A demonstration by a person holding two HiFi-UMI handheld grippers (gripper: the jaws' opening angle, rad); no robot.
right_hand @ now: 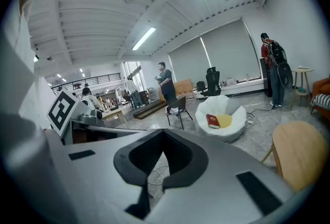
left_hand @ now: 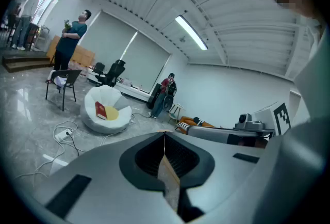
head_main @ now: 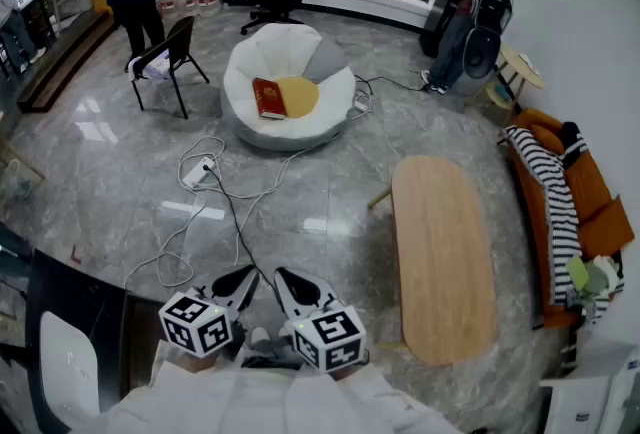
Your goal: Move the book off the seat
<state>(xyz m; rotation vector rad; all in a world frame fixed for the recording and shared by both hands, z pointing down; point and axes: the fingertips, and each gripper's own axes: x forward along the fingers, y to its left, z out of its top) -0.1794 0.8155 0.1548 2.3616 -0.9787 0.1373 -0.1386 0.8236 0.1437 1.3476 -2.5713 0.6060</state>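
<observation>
Book [head_main: 268, 98] lies long axis up-frame on the white seat [head_main: 275, 47], upper centre. It is well apart from our left hand-held gripper [head_main: 247, 274] and right hand-held gripper [head_main: 283, 275], both closed, empty and about equally far.

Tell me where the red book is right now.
In the head view the book lies on the white seat, left of its yellow cushion, upper middle.
</observation>
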